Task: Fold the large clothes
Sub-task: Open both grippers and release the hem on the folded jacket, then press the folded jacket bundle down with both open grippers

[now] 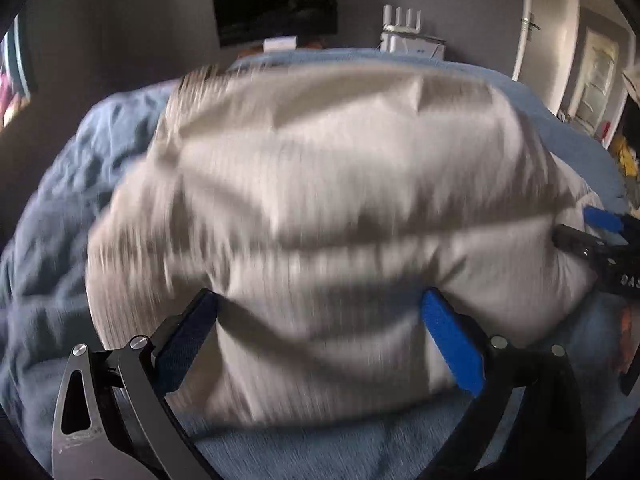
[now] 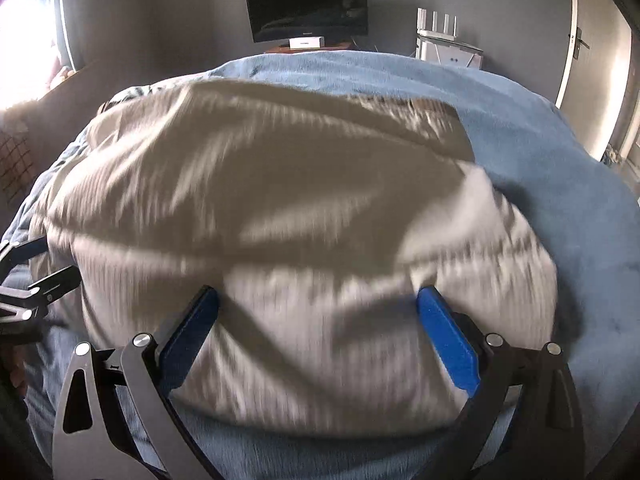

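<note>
Lying spread over the blue bedcover (image 2: pixel 540 128) is a large pale beige garment (image 2: pixel 280 200), motion-blurred in both wrist views, so seams, sleeves and collar can't be made out. It takes up most of the middle of the bed, nearer the left edge than the right in the right wrist view, with bare cover showing along the far edge and the right side. Its near hem sits just short of the bed's near edge.

Left gripper (image 1: pixel 320 336): blue-padded fingers (image 1: pixel 452 344) spread wide apart, nothing pinched, garment's near part showing between and beyond them. Whether the pads brush the fabric is unclear because of blur. Right gripper (image 2: pixel 318 332): fingers (image 2: pixel 448 340) also wide apart, no cloth clamped. Same doubt about contact.

Each gripper shows up in the other's view only partly: the right one cut off at the right border of the left view, by the garment's right side; the left one cut off at the left border of the right view.

Far end of the bed hides the base of a dark monitor (image 2: pixel 308 8) and a white router with antennas (image 2: pixel 444 40) against the grey wall. A door (image 2: pixel 592 60) is at right, partly cropped by the fisheye rim. Bright window glare at upper left washes out detail.
</note>
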`<state>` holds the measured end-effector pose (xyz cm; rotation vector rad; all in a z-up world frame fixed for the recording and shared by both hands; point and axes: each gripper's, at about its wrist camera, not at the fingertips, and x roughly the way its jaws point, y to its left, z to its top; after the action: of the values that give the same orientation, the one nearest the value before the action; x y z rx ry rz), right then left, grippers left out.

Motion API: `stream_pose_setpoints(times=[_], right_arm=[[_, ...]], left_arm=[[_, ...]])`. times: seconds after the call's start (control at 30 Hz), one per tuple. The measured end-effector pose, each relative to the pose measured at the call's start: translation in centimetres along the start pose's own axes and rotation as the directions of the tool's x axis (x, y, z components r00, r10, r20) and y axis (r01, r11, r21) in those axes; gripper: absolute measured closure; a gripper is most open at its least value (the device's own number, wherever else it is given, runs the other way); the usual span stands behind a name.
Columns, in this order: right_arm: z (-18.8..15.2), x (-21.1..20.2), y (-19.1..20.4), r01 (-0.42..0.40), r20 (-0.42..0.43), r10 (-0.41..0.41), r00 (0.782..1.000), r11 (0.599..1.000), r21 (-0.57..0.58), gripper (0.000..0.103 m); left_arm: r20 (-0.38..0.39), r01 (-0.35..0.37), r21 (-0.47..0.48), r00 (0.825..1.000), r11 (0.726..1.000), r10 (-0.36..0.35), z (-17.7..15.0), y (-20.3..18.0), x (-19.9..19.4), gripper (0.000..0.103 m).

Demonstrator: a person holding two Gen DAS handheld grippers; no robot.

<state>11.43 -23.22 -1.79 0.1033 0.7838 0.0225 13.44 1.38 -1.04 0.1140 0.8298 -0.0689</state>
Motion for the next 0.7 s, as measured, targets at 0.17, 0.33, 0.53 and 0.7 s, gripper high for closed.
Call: stream_pose_setpoints(times=[0.17, 0.33, 0.53, 0.7], right_arm=[[3.5, 3.0, 0.9, -0.009, -0.031, 0.008, 0.999, 1.0, -0.028, 0.008], [7.5, 5.5, 1.1, -0.001, -0.038, -0.001, 0.999, 0.999, -0.038, 0.008], [11.2, 8.4, 1.2, 0.003, -0.073, -0.004, 0.997, 1.0, -0.016, 0.008], [13.0, 11.5, 0.7, 0.003, -0.159, 0.0, 0.987, 1.0, 0.023, 0.007]], left_arm=[[-0.05, 0.002, 0.033, 0.999, 0.999, 0.0, 4.1, -0.3, 3.2, 0.005], [-0.075, 0.003, -0.014, 0.997, 1.0, -0.004, 9.0, 0.8, 6.2, 0.005], [-0.113, -0.005, -0.108, 0.994, 0.994, -0.008, 12.6, 2.3, 8.8, 0.005], [-0.15, -0.059, -0.075, 0.988, 0.995, 0.048, 13.3, 2.8, 11.1, 0.005]])
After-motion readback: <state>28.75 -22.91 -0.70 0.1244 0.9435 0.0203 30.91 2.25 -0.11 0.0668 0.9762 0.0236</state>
